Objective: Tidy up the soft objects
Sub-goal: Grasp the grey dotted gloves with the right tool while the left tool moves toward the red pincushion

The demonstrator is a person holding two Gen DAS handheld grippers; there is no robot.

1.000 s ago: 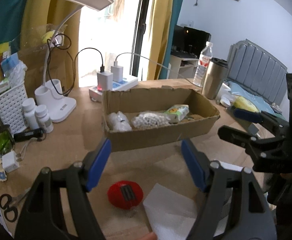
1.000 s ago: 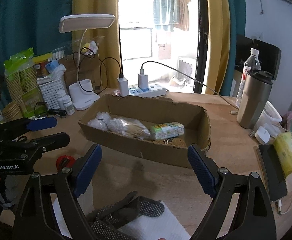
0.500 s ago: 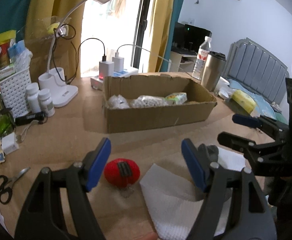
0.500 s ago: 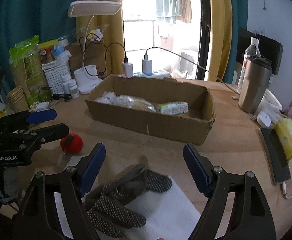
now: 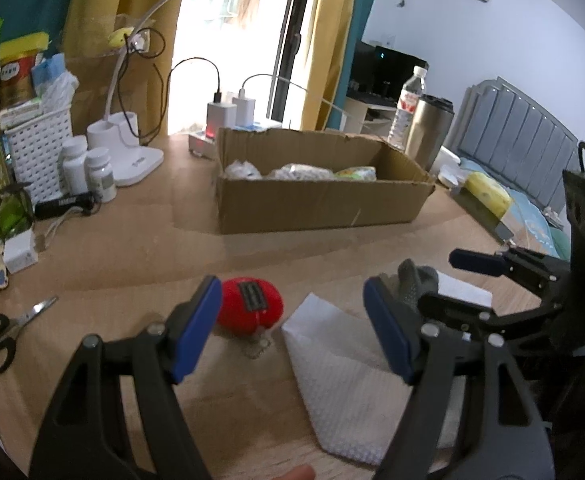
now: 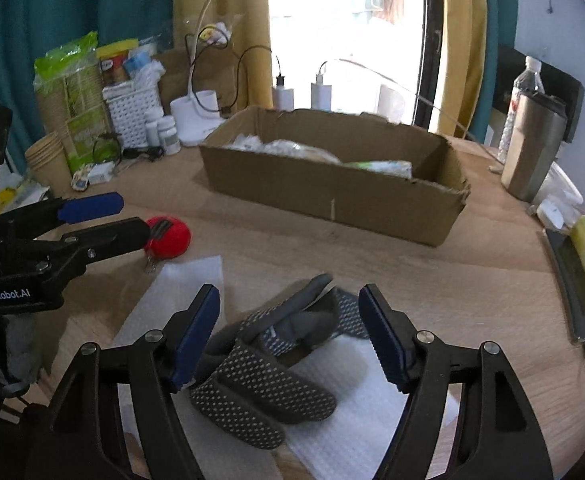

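A pair of grey dotted gloves (image 6: 268, 364) lies crumpled on a white padded sheet (image 6: 372, 412) near the table's front edge. My right gripper (image 6: 288, 320) hangs low over the gloves. Its jaws are closing with the gloves between them, and the blue pads are not pressing on the fabric. A red soft ball (image 5: 252, 306) with a black label sits left of the sheet (image 5: 332, 364). My left gripper (image 5: 292, 320) is open just short of the ball, which lies near its left finger. The right view shows the left gripper (image 6: 104, 220) beside the ball (image 6: 168, 236).
An open cardboard box (image 5: 316, 204) with a few bagged items stands mid-table behind both grippers. A lamp base, pill bottles (image 5: 100, 174) and a white basket crowd the back left. Scissors (image 5: 0, 340) lie at the left edge. A steel tumbler (image 6: 532, 152) and a phone (image 6: 572, 280) are on the right.
Both grippers have sunk toward the table and come nearer the ball and the gloves. The right jaws have narrowed around the gloves. The left jaws kept their width.
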